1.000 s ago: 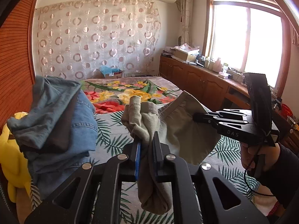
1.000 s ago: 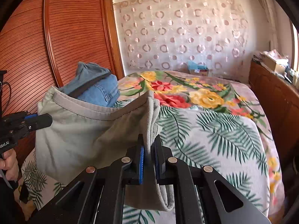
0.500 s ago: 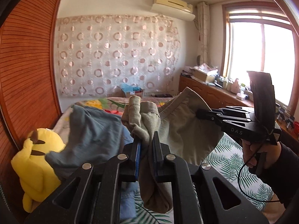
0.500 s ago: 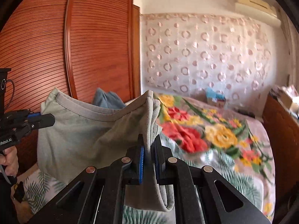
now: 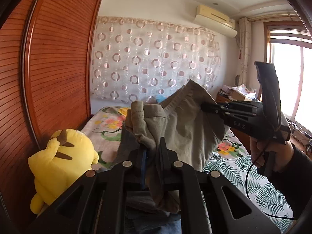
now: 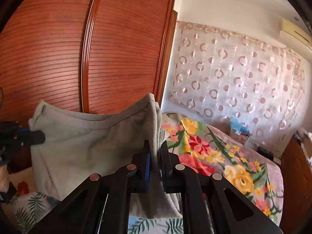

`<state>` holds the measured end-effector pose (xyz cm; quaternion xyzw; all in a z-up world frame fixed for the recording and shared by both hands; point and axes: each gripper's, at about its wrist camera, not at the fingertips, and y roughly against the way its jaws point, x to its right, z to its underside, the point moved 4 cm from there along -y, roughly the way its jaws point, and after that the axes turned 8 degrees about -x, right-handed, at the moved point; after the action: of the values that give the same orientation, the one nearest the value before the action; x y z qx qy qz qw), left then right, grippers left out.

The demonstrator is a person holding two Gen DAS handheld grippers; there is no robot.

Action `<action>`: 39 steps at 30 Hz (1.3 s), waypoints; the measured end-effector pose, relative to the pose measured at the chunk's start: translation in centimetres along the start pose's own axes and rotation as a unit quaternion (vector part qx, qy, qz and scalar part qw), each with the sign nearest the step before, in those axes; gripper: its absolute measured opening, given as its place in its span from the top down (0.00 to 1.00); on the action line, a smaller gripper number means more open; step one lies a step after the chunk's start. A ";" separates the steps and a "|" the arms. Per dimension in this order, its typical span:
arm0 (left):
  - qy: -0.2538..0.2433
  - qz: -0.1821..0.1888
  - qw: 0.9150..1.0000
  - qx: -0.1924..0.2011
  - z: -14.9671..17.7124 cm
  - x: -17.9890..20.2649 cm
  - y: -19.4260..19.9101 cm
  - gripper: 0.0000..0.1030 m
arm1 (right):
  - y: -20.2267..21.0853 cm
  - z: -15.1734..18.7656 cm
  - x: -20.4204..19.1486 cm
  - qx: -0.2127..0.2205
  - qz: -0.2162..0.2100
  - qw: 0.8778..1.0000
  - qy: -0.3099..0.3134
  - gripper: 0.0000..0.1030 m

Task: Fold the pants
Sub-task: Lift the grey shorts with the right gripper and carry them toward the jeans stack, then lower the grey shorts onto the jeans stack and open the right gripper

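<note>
Grey-green pants (image 5: 187, 124) hang in the air between my two grippers, held by the waistband above the bed. My left gripper (image 5: 152, 146) is shut on a bunched corner of the waistband. My right gripper (image 6: 156, 148) is shut on the other waistband corner; it shows from the side in the left wrist view (image 5: 206, 109). In the right wrist view the pants (image 6: 83, 144) spread leftward to the left gripper (image 6: 37, 136). The legs hang below, mostly hidden.
A bed with a floral and palm-leaf cover (image 6: 210, 156) lies below. A yellow plush toy (image 5: 60, 163) sits at the left against a wooden slatted wardrobe (image 6: 78, 58). Blue denim (image 5: 148, 222) lies under the pants. Cabinets with clutter (image 5: 237, 95) line the window side.
Both grippers have risen with the pants and tilted upward; the wardrobe, ceiling and plush toy have come into view. The denim pile has dropped low in the frame.
</note>
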<state>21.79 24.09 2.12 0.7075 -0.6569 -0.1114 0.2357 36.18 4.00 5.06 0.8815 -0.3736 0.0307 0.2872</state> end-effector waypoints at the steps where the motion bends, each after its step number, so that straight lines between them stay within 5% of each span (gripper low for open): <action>1: 0.007 -0.001 1.000 -0.003 0.3 -0.5 -0.4 0.88 | -0.7 -0.2 0.1 -0.002 0.002 1.000 0.005 0.91; 16: 0.056 -0.044 0.996 -0.051 4.4 -3.7 -3.7 0.88 | -12.5 -3.3 0.2 -0.069 -0.052 0.996 0.015 0.91; 18: 0.054 -0.051 0.996 -0.058 4.8 -3.8 -3.8 0.87 | -12.9 -3.4 0.8 -0.076 -0.057 0.995 0.001 0.83; 22: 0.042 -0.058 0.995 -0.065 5.1 -3.6 -3.2 0.71 | -12.3 -3.9 1.8 -0.067 -0.056 0.996 -0.022 0.67; 25: 0.025 -0.064 0.995 -0.068 4.9 -3.1 -2.7 0.56 | -10.9 -4.1 3.1 -0.048 -0.042 0.997 -0.041 0.66; 33: 0.004 -0.049 0.998 -0.041 2.5 -1.5 -1.9 0.46 | -7.6 -3.0 2.7 -0.018 -0.114 0.992 -0.056 0.67; 39: 0.006 -0.050 0.993 -0.109 4.8 -2.2 -6.0 0.43 | -10.8 -2.1 3.2 -0.065 -0.106 0.991 -0.044 0.67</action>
<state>24.58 25.52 -5.28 0.7099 -0.6034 -0.1893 0.3099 46.09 9.05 2.44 0.8962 -0.2912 -0.0632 0.3286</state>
